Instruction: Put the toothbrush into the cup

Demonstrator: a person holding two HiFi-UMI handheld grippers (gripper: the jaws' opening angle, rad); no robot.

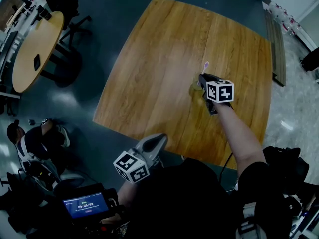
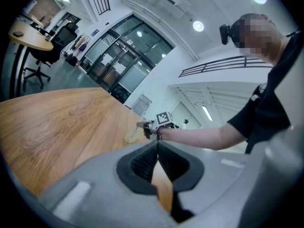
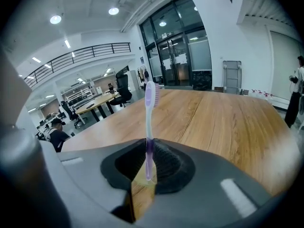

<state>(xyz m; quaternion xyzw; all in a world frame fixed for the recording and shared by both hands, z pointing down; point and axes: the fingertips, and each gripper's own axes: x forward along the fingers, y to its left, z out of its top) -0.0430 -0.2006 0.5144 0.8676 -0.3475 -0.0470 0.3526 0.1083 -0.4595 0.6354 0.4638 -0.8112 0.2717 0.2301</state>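
Note:
A purple and white toothbrush (image 3: 149, 122) stands upright with my right gripper (image 3: 148, 144) shut on its handle. Below the jaws its lower end dips into the mouth of a clear cup (image 3: 141, 183). In the head view the right gripper (image 1: 203, 79) hovers over the cup (image 1: 195, 86) near the middle of the wooden table (image 1: 149, 73), and the brush head (image 1: 206, 64) points away from me. My left gripper (image 1: 158, 142) hangs shut and holds nothing at the table's near edge. From the left gripper (image 2: 157, 144) view I see the cup (image 2: 130, 137) and the right gripper (image 2: 148, 128) far off.
A round table (image 1: 35, 49) with office chairs stands to the far left on the grey floor. A person (image 1: 25, 138) sits at lower left. A small screen (image 1: 84, 204) is close by my body. A bench (image 1: 275, 44) runs along the table's right side.

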